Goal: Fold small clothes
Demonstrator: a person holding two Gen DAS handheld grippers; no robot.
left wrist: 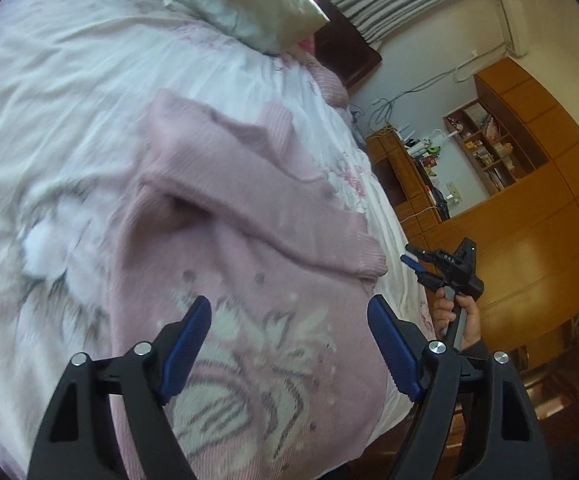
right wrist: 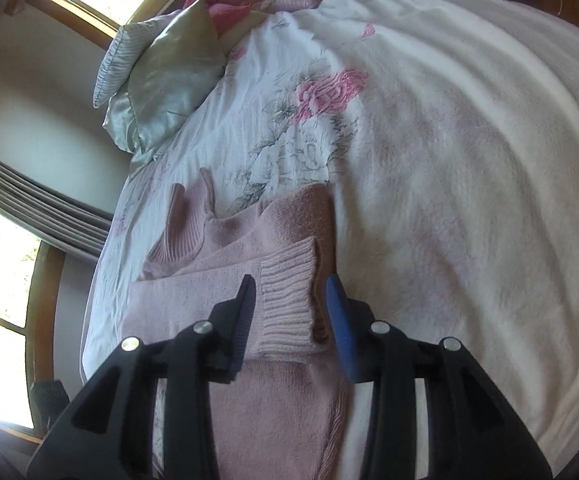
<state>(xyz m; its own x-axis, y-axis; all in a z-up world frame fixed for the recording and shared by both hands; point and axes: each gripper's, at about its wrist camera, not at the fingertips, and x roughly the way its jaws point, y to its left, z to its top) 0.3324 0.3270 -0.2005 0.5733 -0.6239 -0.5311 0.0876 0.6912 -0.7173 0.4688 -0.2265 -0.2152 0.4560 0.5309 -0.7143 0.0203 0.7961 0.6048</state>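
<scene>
A pink knitted sweater (left wrist: 229,220) lies on the bed with a pale flower pattern on its front and one sleeve folded across the body. My left gripper (left wrist: 289,300) hovers open over the patterned part, with nothing between its blue pads. In the right wrist view the same sweater (right wrist: 249,236) lies near the bed's side, and its ribbed sleeve cuff (right wrist: 285,312) rests flat on the body. My right gripper (right wrist: 291,280) stands open just above that cuff, one finger on each side. From the left wrist view, the right gripper (left wrist: 413,262) sits just past the cuff end, held by a hand (left wrist: 469,316).
The white flowered bed cover (right wrist: 449,120) spreads wide around the sweater. Silvery pillows (right wrist: 161,80) lie at the head of the bed. Wooden wardrobes (left wrist: 529,220) and a cluttered shelf (left wrist: 489,144) stand beside the bed. Curtains (right wrist: 29,200) hang by the windows.
</scene>
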